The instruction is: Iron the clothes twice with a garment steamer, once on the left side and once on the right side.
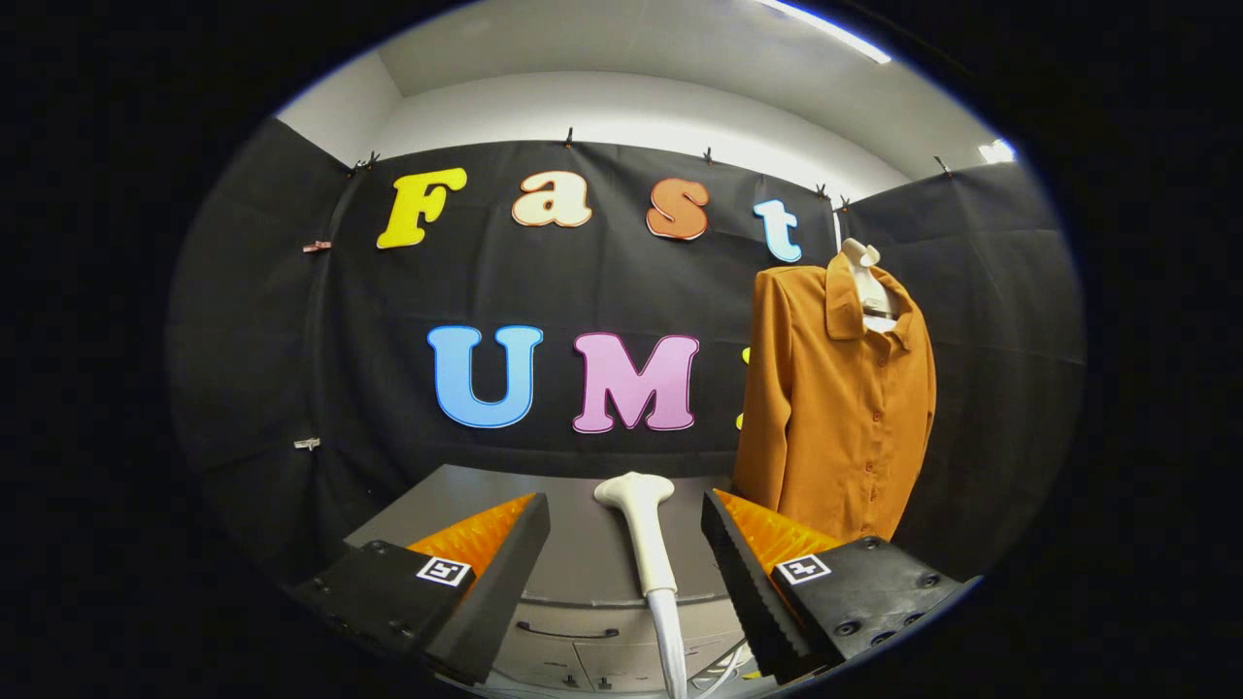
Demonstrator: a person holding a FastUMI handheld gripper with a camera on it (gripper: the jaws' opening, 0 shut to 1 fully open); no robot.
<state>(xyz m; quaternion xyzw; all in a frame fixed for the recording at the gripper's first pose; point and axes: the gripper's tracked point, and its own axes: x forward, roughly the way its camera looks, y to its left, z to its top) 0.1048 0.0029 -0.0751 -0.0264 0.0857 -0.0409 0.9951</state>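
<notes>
One steamer [643, 529] between spread gripper [626, 529] fingers, shirt [835, 408] beyond

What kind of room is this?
Probably a small test booth for practising chores. Black cloth walls hang around a grey cabinet, a brown shirt hangs ready, and a steamer stands between the open gripper fingers.

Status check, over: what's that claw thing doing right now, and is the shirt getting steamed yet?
Gripper open, fingers either side of steamer, not touching. Shirt hangs beyond right finger, not yet steamed. Nothing between steamer and shirt.
</notes>
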